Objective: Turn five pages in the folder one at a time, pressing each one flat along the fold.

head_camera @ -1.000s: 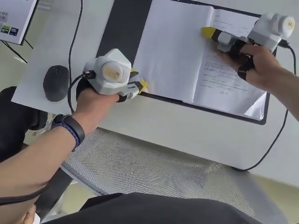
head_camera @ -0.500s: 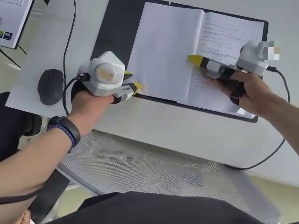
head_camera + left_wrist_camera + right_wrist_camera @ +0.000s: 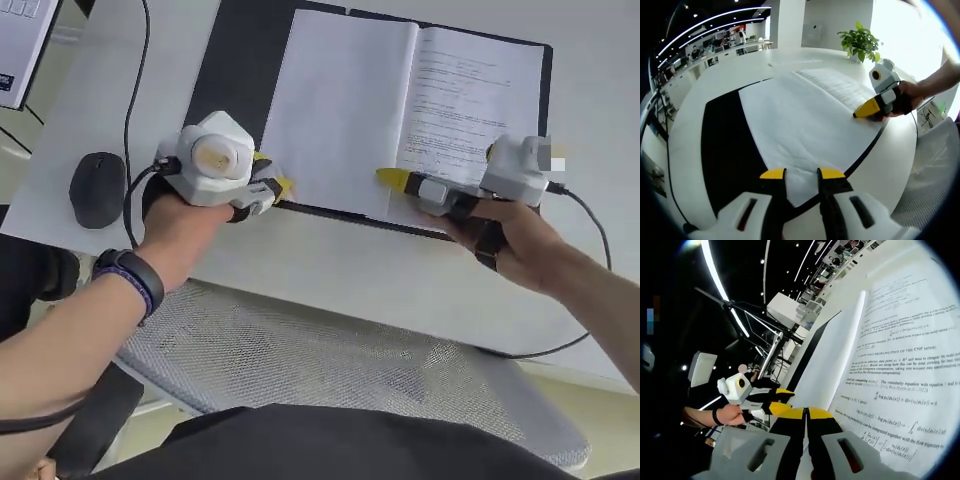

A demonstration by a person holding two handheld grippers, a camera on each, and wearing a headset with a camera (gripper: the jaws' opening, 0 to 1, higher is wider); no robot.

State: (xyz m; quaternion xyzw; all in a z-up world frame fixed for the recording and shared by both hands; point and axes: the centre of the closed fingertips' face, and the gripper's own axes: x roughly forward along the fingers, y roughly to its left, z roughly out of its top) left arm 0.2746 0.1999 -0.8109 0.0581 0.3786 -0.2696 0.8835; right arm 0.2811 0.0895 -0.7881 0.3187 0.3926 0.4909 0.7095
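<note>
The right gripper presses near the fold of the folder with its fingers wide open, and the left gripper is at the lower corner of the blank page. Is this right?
Not quite: the right gripper has its fingers shut, yellow tips together, as the right gripper view shows. The rest holds.

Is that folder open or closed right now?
Open. The folder lies spread flat, with a blank page on one side of the fold and a printed page on the other, its black cover showing beyond the blank page.
</note>
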